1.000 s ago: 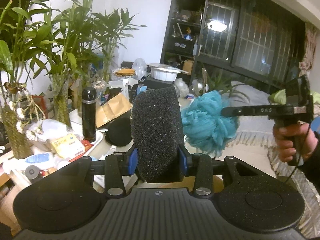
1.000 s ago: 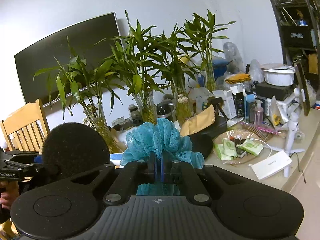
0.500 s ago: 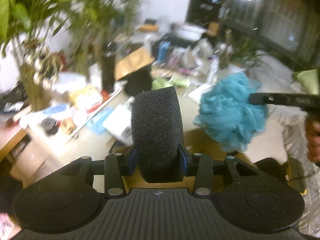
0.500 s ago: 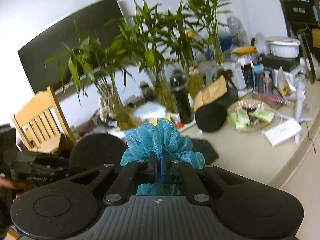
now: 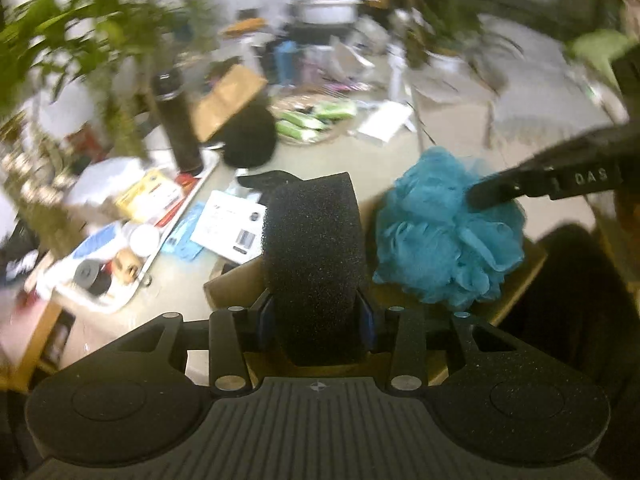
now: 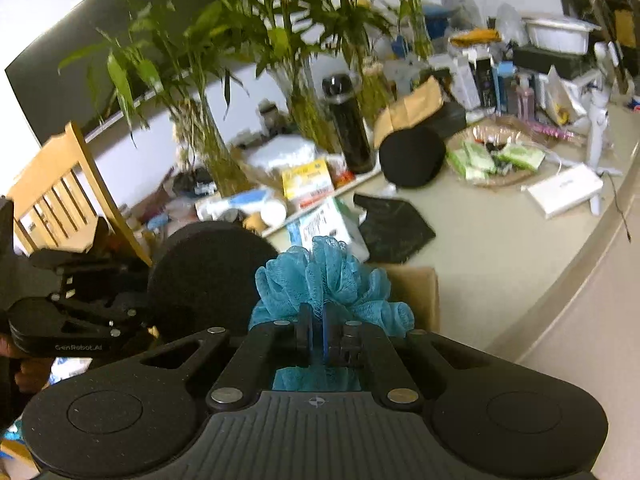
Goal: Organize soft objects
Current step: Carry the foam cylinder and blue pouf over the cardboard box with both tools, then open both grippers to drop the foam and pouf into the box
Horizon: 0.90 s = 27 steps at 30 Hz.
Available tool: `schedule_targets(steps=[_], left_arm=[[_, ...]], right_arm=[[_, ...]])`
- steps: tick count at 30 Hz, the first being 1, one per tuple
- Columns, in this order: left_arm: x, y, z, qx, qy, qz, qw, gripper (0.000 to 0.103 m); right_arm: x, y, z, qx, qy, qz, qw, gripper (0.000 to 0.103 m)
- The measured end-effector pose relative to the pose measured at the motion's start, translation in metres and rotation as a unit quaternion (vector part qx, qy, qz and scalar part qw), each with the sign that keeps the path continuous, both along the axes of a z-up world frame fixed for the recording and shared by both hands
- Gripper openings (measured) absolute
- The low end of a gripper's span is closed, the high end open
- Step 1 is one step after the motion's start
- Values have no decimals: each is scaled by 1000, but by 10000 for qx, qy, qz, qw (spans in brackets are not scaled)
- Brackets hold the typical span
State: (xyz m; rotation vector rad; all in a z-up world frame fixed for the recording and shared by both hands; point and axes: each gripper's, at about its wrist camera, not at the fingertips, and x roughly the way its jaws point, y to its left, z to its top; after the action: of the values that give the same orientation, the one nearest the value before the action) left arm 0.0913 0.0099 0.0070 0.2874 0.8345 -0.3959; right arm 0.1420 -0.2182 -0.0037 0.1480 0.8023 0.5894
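Observation:
My left gripper point(image 5: 316, 316) is shut on a black foam sponge point(image 5: 314, 256), held upright above an open cardboard box point(image 5: 236, 288). My right gripper point(image 6: 316, 334) is shut on a teal mesh bath pouf point(image 6: 326, 284). In the left wrist view the pouf point(image 5: 448, 236) hangs just right of the sponge, over the box. In the right wrist view the sponge point(image 6: 208, 268) shows as a black disc at the left, with the box edge point(image 6: 416, 288) behind the pouf.
A beige counter point(image 6: 500, 248) holds a black bottle point(image 6: 348, 128), a black round pouch point(image 6: 412, 156), a black cloth point(image 6: 392, 220), a basket of green packets point(image 6: 496, 156), a white box point(image 6: 564, 190) and bamboo plants point(image 6: 280, 60). A wooden chair point(image 6: 60, 184) stands left.
Both grippers tilted downward and moved lower with their loads. The counter top and the cardboard box have come into view beneath the sponge and the pouf.

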Motion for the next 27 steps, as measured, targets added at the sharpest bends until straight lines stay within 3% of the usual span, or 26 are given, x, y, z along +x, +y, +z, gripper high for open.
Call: schedule_targets(steps=[2,3,4,6,7,11,18,27], left_arm=[[3,-3,-5,196,-57,-266,9994,45],[2,-5,-7,294,-138,-330,9989,47],[0,-4,-9,371,-211,-344,9985,54],[-5,0,-8,361,-388,-287,9982,66],[-8,2,-7,307,-455,-263,9981,69],[-14,16,-5,-4,-507,-15,9987,70],[-26,40,4,-707,-568,411,9950,70],[-28,59,3,-984,-434,1005,9891,70]], right_arm=[[0,5,-4,-143,-7,-15,9999,19],[1,5,-5,-203,-4,-54,9998,33],[0,6,-6,-216,-11,-67,9997,55],[-3,4,-5,-162,-113,-80,9998,80],[-6,3,-4,-161,-169,-83,9997,88],[-12,-2,-4,-235,-302,-83,9992,98],[-24,-15,-4,-237,-390,-193,9988,101],[-31,-15,-3,-620,-625,-279,9957,103]])
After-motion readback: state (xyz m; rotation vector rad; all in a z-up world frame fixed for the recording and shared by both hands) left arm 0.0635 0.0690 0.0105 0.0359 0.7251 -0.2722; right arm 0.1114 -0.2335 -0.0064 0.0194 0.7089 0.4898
